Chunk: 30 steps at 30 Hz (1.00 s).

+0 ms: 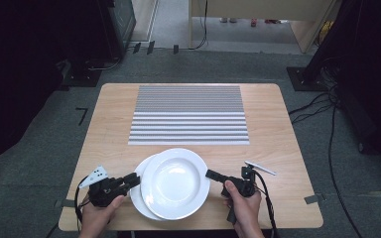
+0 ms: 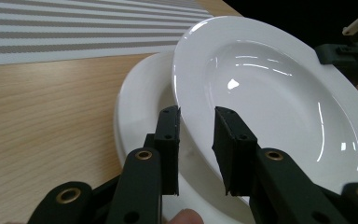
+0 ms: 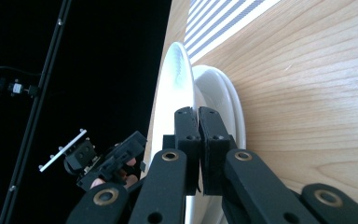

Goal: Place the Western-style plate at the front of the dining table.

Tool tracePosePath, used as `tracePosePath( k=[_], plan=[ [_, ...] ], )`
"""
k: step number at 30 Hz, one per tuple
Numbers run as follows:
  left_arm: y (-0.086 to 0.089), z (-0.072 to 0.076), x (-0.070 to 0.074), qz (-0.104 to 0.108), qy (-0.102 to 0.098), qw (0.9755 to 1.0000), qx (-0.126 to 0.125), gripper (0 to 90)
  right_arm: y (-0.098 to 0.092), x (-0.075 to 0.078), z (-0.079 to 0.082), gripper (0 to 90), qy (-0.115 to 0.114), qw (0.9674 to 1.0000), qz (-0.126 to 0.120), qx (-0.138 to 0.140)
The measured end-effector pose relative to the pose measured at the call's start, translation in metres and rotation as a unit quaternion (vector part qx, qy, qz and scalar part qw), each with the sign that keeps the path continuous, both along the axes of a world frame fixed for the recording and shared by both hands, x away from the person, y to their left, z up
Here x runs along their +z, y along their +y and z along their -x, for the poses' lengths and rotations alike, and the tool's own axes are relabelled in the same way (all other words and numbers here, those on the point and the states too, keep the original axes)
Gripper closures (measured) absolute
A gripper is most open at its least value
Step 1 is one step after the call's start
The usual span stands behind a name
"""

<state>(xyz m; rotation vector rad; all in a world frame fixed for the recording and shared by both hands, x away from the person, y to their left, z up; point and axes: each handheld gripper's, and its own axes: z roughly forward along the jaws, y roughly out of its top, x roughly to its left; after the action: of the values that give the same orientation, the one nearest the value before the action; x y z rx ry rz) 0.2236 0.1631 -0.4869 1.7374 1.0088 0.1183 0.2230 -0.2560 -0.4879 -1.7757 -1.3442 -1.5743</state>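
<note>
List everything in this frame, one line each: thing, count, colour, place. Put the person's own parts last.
upper plate: 1, white, front middle of the table, lying offset on the lower plate, its right rim between the right gripper's shut jaws.
lower plate: 1, white, under the upper plate, showing at its left.
placemat: 1, grey and white stripes, middle to far part of the table.
table: 1, light wood, on a grey floor.
cables: several, black, on the floor at right.
left gripper: 1, black, at the plates' left edge, jaws apart around the upper plate's rim.
right gripper: 1, black, shut on the upper plate.
hands: 2, bottom edge.
</note>
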Motion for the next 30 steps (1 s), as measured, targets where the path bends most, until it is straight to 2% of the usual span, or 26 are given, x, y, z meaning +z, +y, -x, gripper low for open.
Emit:
tracePosePath(
  k=[4,11,16,22,24,28,30],
  plan=[
    [-0.008,0.0,-0.002,0.005,0.012,0.9999,-0.011,67.5,-0.005,0.001,0.001,89.2,-0.002,1.0,-0.001,-0.001],
    [-0.022,-0.001,-0.005,-0.008,0.034,0.9992,-0.02,59.2,-0.009,-0.001,0.001,89.3,-0.007,1.0,-0.001,-0.005],
    [-0.025,-0.002,-0.007,0.002,0.048,0.9984,-0.03,56.6,-0.011,-0.002,0.001,89.3,-0.011,0.9999,-0.003,-0.005],
    [-0.032,0.0,-0.009,-0.001,0.059,0.9972,-0.045,52.7,-0.011,-0.003,0.0,89.3,-0.02,0.9998,0.003,-0.003],
    [-0.037,0.002,-0.007,-0.016,0.053,0.9977,-0.039,51.7,-0.01,-0.003,0.0,89.4,-0.025,0.9997,0.007,-0.004],
    [-0.039,0.003,-0.007,-0.018,0.054,0.9981,-0.022,52.7,-0.01,-0.002,0.001,89.3,-0.029,0.9995,0.01,-0.002],
    [-0.042,0.004,-0.007,-0.025,0.054,0.9982,-0.01,53.0,-0.008,0.0,0.002,88.9,-0.043,0.9988,0.025,-0.002]
  ],
)
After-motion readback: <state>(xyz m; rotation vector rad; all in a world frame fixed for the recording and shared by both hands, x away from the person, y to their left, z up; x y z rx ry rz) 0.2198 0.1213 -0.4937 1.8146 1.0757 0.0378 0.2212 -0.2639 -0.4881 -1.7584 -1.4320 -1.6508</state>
